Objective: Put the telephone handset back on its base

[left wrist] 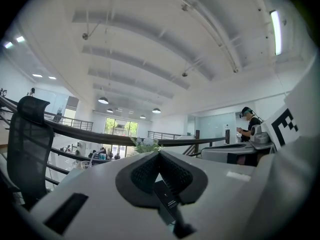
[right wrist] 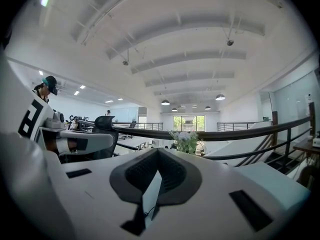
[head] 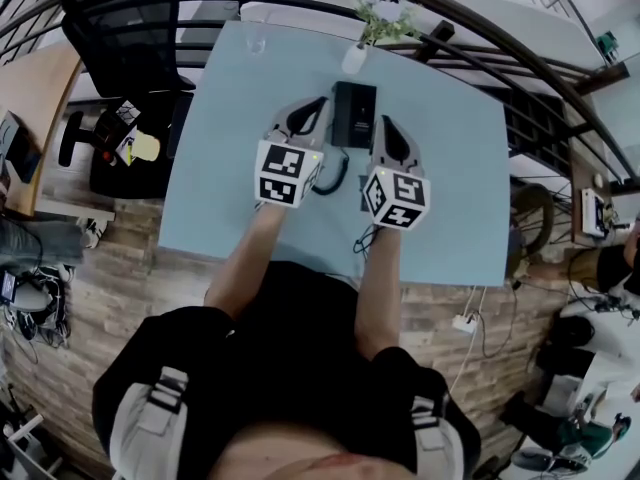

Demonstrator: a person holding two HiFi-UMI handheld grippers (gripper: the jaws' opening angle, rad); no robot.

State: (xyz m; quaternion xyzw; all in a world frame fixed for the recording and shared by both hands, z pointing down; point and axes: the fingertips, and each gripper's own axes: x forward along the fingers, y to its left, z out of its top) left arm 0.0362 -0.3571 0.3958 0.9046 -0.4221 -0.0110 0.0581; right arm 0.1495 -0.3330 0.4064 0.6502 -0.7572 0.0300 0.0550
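The telephone [head: 354,114] lies on the table [head: 455,193] between both claws, just beside each; I cannot tell its handset from the base; the left claw [head: 321,102] and right claw [head: 386,124] are both closed, empty; closed jaws could push the telephone or snag its cord [head: 336,176].

Person: black short-sleeved top [head: 300,358], crossed at each shoulder by a pale grey strap [head: 148,423] with a buckle. Left gripper [head: 318,106] and right gripper [head: 386,126]: smooth white shells tapering to a point, each carrying a white cube [head: 288,173] printed on its faces with black square markers. In the gripper views, each pair of jaws is lined with dark grey pads [left wrist: 142,174] of finely ribbed texture that form a V-shaped recess, and the white shell beside them bears black rectangular slots [right wrist: 252,210].
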